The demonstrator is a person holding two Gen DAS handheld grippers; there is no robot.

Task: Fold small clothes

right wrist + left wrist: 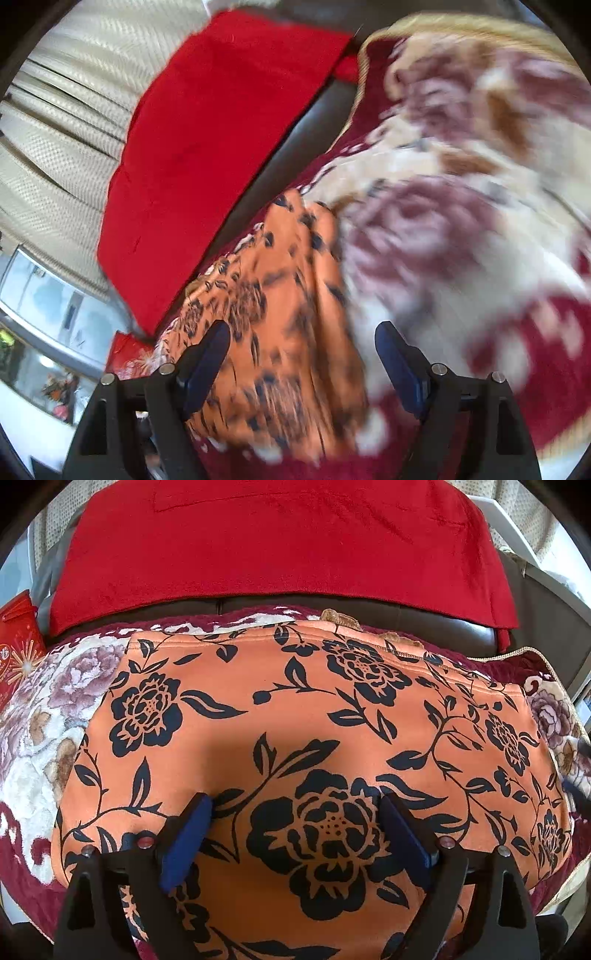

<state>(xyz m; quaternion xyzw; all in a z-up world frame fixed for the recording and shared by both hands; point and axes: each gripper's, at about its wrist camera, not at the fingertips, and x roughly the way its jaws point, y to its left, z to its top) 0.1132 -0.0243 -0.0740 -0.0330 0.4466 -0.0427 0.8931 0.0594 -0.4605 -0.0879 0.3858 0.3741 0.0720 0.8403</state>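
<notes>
An orange garment with a dark blue flower print (314,716) lies spread flat on a floral blanket (48,701). My left gripper (295,805) is open and empty, just above the garment's near part, its blue pads on either side of a large printed flower. In the blurred right wrist view the same garment (280,314) lies at lower centre on the blanket (461,229). My right gripper (301,332) is open and empty, over the garment's edge where it meets the blanket.
A red cloth (280,542) drapes over the dark sofa back (406,616) behind the blanket; it also shows in the right wrist view (207,147). A red printed bag (18,646) stands at the left. Cream curtains (66,122) hang beyond.
</notes>
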